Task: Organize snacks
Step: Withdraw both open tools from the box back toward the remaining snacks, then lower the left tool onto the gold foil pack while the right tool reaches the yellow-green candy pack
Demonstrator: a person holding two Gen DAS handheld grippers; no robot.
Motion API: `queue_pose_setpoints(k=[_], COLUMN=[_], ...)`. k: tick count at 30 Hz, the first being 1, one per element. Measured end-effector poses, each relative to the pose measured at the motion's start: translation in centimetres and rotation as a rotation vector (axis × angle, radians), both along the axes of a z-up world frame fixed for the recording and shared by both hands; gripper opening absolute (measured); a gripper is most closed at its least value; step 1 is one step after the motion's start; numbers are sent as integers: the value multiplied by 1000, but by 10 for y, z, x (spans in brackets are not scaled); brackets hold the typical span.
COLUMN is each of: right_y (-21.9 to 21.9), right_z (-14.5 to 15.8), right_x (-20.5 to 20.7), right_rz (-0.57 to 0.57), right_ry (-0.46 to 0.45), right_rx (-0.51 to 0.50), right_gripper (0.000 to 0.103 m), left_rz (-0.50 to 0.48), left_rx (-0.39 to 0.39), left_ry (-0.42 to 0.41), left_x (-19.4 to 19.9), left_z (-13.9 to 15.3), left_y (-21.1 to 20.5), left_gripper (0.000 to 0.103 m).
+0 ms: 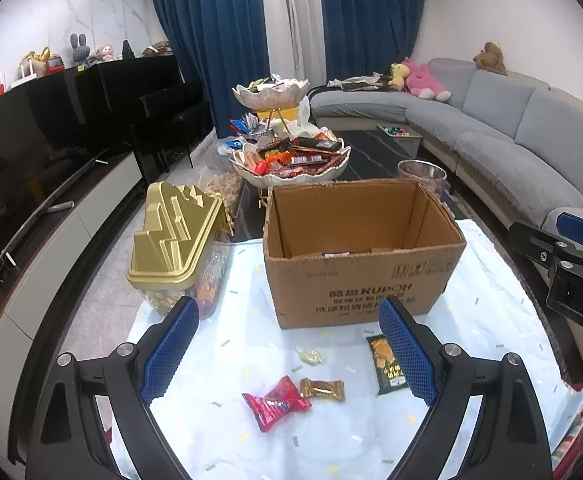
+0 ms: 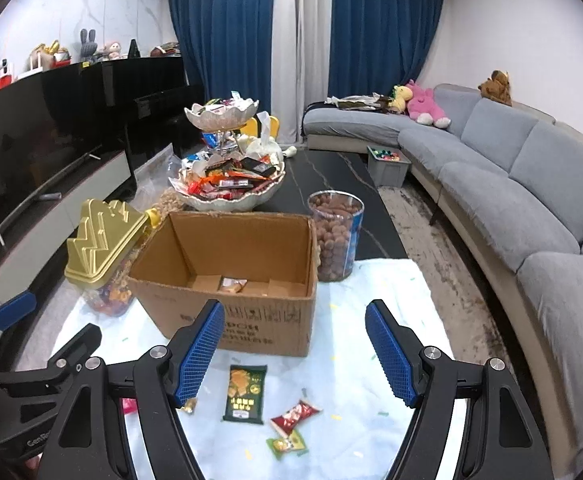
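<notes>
An open cardboard box (image 1: 365,258) stands on a white cloth (image 1: 227,364); in the right wrist view the box (image 2: 233,276) holds one small packet (image 2: 233,285). Loose snacks lie in front of it: a red packet (image 1: 275,402), a gold candy (image 1: 322,390), a pale yellow candy (image 1: 310,356) and a dark green packet (image 1: 389,364). The right wrist view shows the green packet (image 2: 245,394), a red-and-white packet (image 2: 295,416) and a small green packet (image 2: 287,444). My left gripper (image 1: 289,354) is open above the snacks. My right gripper (image 2: 295,350) is open and empty.
A gold-lidded jar of sweets (image 1: 179,248) stands left of the box. A clear tub of brown snacks (image 2: 335,236) stands behind it on the right. A two-tier dish of snacks (image 1: 291,156) sits further back. A grey sofa (image 2: 511,184) runs along the right.
</notes>
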State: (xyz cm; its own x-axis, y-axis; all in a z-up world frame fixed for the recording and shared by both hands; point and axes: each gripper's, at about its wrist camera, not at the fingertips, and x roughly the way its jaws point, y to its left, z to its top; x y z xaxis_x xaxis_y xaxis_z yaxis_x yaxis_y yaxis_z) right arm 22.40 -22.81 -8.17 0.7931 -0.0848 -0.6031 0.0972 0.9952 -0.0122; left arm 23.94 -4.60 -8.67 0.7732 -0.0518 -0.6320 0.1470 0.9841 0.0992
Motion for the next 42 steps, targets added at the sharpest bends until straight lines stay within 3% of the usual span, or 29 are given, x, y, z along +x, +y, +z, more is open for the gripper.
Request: queue_pose_setpoints(k=[27, 42], right_y=[14, 12], right_z=[-65, -112], right_x=[-46, -46], right_rz=[12, 18], right_ry=[-23, 40], right_rx=[-83, -67], right_gripper=[74, 74], left_rz=[-57, -79], left_rx=[-4, 19], left_ry=[21, 27], left_x=[-35, -36], left_z=[-76, -119], left_y=[-3, -6], left_gripper=[92, 92])
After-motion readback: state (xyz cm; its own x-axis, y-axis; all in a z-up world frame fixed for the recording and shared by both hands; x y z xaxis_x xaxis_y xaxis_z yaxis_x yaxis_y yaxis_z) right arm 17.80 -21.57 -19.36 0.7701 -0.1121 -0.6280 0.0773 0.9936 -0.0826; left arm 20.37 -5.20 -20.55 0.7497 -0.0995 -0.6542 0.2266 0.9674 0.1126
